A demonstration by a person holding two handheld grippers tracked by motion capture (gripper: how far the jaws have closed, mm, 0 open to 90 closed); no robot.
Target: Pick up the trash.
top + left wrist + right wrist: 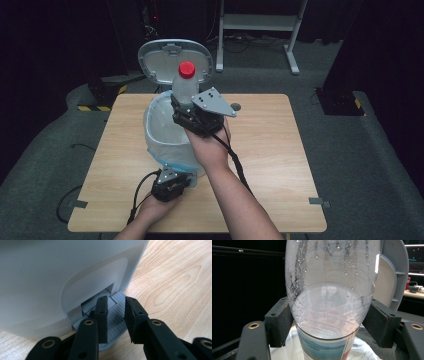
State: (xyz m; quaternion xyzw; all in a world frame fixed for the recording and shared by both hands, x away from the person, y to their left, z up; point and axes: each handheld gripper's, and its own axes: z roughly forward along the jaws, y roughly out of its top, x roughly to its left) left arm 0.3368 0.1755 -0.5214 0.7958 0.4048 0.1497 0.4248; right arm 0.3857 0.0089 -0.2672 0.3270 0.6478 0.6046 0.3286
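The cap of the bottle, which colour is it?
The cap is red, clearest in the high view.

I see a light wooden table [280, 165] on grey carpet [370, 150]. Beyond the grippers, a white metal stand [260, 22] rests before black curtains [60, 40]. Yellow-black striped bases [95, 106] sit far left; cables [67, 200] trail on the near-left floor.

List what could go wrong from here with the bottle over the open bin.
1. The left gripper presses the bin's pedal; if it slips off, the lid may drop onto the bottle.
2. The right gripper clamps the bottle on its rounded, droplet-covered wall, so it might slide out.
3. The bottle sits above the liner; released off-centre, it could hit the rim.
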